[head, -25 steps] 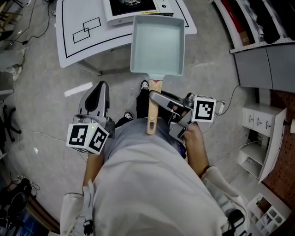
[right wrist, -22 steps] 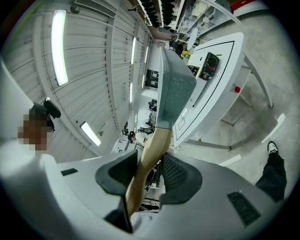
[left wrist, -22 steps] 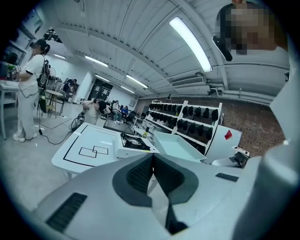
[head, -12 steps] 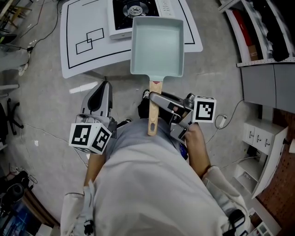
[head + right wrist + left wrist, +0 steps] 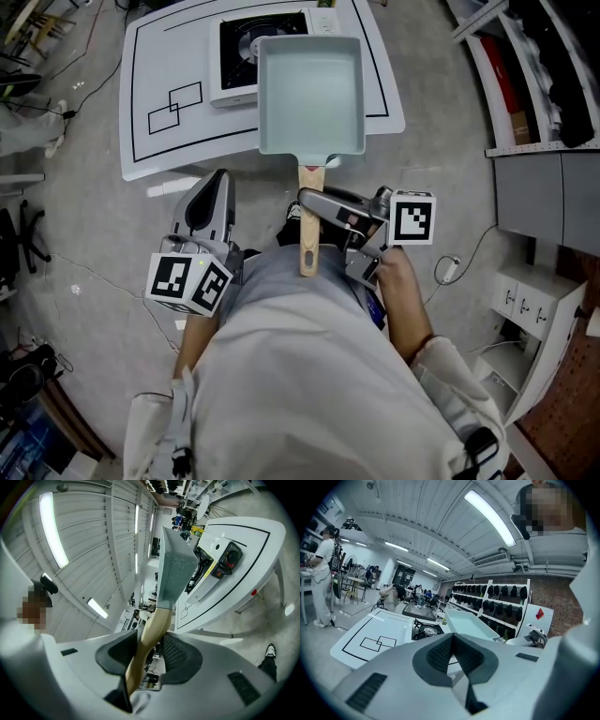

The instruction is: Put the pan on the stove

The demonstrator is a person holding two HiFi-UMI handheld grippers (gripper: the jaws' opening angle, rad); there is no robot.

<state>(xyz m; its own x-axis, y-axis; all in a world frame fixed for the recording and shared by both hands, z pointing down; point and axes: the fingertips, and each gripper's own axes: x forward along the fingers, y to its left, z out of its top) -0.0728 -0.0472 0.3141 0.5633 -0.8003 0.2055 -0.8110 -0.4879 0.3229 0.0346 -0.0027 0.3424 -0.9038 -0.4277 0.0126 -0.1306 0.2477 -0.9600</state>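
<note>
Grey concrete floor [image 5: 75,216]; white table [image 5: 244,122]; ceiling strip lights [image 5: 490,517].

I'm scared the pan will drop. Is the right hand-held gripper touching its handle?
Touching. The right gripper view shows the right hand-held gripper with a pad pressed on each side of the wooden handle.

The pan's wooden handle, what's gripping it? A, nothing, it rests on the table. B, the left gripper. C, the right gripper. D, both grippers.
C: the right gripper has its jaws clamped on the wooden handle, while the left gripper is shut on nothing.
</note>
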